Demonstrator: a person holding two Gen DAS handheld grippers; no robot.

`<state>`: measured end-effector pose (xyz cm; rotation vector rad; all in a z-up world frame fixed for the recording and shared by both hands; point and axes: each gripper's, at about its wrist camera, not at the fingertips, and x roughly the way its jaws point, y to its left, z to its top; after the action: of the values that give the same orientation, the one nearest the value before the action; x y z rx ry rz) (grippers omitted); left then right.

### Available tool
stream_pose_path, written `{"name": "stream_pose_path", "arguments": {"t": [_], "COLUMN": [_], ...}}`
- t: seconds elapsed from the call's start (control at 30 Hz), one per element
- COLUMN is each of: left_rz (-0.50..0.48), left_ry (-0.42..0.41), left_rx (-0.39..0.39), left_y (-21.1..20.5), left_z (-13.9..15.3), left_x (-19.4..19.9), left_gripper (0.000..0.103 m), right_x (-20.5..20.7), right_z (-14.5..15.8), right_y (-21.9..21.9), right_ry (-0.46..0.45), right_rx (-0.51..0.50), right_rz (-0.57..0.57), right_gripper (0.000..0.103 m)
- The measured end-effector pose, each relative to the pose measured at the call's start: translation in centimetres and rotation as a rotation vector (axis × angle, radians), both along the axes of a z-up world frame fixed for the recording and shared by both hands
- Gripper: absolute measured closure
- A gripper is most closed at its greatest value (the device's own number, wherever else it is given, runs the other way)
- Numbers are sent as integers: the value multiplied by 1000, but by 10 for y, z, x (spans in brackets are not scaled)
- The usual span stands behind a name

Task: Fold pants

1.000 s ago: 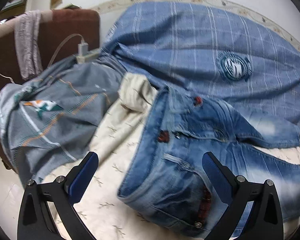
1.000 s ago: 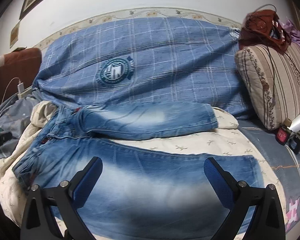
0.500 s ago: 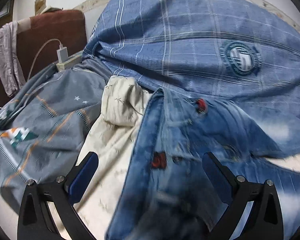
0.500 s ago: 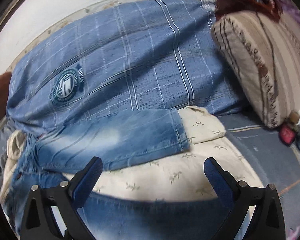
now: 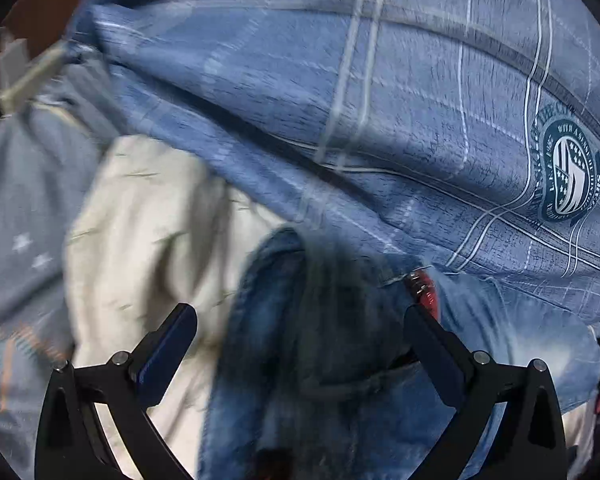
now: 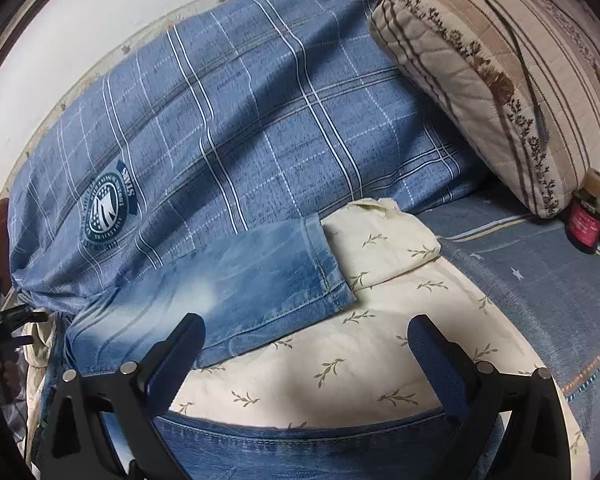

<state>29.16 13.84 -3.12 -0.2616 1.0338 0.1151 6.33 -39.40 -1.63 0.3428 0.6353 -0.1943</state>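
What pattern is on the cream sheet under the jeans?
Small olive leafy sprigs on the cream sheet, clearest in the right wrist view.

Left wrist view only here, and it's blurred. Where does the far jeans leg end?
Observer: The far leg's hem lies flat on the cream sheet, its top corner at the plaid quilt.
Operator: Right gripper holding anything?
Observer: No. The right gripper is open, with nothing clamped between its fingers.
Operator: Anything past the hem?
Observer: A striped pillow sits at the far right, apart from the jeans.
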Motion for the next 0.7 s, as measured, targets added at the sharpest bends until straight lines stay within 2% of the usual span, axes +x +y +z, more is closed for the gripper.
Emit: {"name": "stream_pose_path", "arguments": {"t": [0.13, 0.17, 0.2, 0.23, 0.27, 0.33, 0.37, 0.43, 0.6, 0.7], "left_rz": [6, 10, 9, -3, -7, -4, -8, -23, -57, -115], "left_ry": [66, 73, 75, 75, 79, 89, 86, 69, -19, -122], "left_rx": [-21, -40, -84, -153, -186, -175, -181, -208, -236, -212], "left_y": [-6, -5, -5, -5, -6, -10, -10, -11, -13, -20], "left_z": [-20, -24, -28, -33, -36, -39, -40, -39, -21, 7], "left_x": [21, 24, 26, 29, 31, 36, 36, 37, 23, -8], "left_gripper": [6, 19, 39, 47, 50, 54, 64, 74, 83, 85], "right_x": [0, 0, 0, -1, -1, -1, -2, -2, 0, 5], "right_z": [1, 1, 1, 1, 1, 1, 0, -1, -1, 4], "right_y": [1, 1, 1, 0, -1, -3, -5, -8, -14, -23], "right_ry": [-4, -4, -5, -6, -7, -7, -6, -7, -6, -23], "right_rx": [-9, -12, -13, -11, -10, -7, -2, 5, 30, 61], "right_rz": [8, 8, 7, 5, 2, -7, -13, -22, -29, -11], "right_gripper": [1, 1, 1, 1, 1, 1, 1, 1, 1, 1]}}
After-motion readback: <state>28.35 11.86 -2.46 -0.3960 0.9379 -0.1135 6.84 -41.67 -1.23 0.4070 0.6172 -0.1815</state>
